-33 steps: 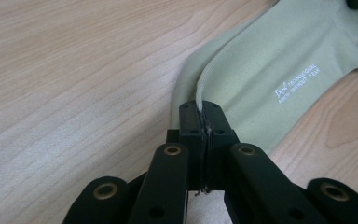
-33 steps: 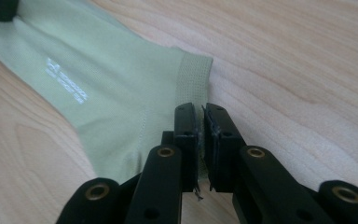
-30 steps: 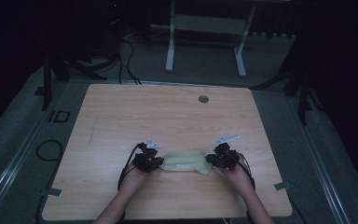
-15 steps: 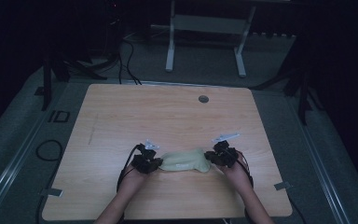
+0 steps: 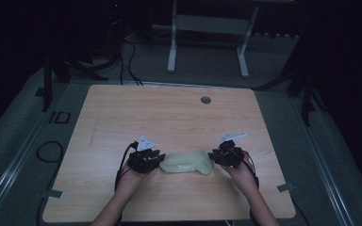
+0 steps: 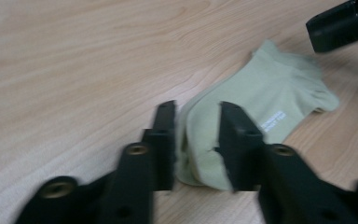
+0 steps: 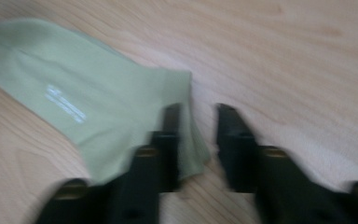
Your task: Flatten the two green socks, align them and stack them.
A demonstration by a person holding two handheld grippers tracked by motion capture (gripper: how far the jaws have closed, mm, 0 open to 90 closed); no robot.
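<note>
Sock [image 5: 186,162], pale green, lies flat on the table [image 5: 169,117] between both tongs: left tongs [image 6: 196,135] straddle its one end, right tongs [image 7: 198,140] gape at its cuff, presumably to stretch it.

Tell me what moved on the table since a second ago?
Not much. The right gripper slid a little inward, toward the left one, bunching the green sock slightly shorter. The left gripper stayed at the sock's other end, jaws open around it. The table and the round hole stayed put.
</note>
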